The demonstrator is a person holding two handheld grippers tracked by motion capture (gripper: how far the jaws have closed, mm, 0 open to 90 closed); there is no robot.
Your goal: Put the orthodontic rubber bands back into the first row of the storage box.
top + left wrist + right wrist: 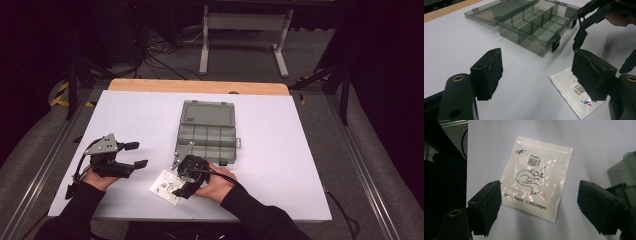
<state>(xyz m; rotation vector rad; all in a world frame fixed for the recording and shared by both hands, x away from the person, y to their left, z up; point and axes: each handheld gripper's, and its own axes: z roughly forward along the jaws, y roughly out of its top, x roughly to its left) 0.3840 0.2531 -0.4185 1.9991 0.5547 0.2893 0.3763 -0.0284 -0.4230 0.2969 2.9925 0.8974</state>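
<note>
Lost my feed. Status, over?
Right gripper open above the plastic bag. Left gripper open, holding nothing. Open compartment box beyond; nothing in the way.

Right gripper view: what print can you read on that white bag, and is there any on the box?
White bag, bottom line: "1/4" (…35mm) 3.5OZ(100gm)", with the left part behind a jaw of the hand-held gripper.
White bag, top left: red-and-blue logo, no readable letters.
White bag, label with square code: too small to read.
White bag, small red stamp: unreadable.
Grey compartment box: no print visible.
</note>
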